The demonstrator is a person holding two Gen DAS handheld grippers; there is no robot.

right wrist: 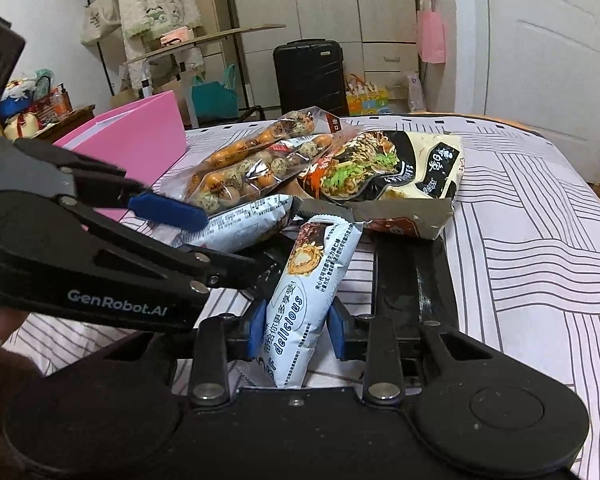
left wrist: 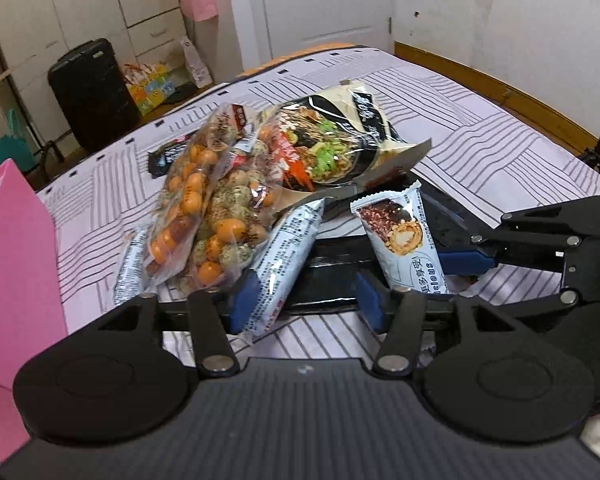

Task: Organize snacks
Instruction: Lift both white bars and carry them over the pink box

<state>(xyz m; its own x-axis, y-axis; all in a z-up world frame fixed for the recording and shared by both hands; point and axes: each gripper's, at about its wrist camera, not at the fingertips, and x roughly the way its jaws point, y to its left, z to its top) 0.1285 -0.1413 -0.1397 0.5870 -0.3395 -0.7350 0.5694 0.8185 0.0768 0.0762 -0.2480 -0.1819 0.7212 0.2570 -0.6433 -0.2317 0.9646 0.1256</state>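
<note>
A pile of snacks lies on a striped bed sheet (left wrist: 480,152). A clear bag of orange and speckled eggs (left wrist: 208,200) leans on a noodle packet (left wrist: 340,140). My left gripper (left wrist: 306,300) is open, its blue pads either side of a light-blue snack bar (left wrist: 284,256). My right gripper (right wrist: 298,330) is shut on a second light-blue snack bar (right wrist: 312,292), which stands tilted over a black tray (right wrist: 412,280). The right gripper also shows in the left wrist view (left wrist: 466,258), and the left gripper in the right wrist view (right wrist: 168,208).
A pink paper bag (left wrist: 12,280) stands at the left on the bed; it also shows in the right wrist view (right wrist: 140,140). A black suitcase (right wrist: 310,76) and wardrobe stand behind. A white door (right wrist: 548,60) is at the right.
</note>
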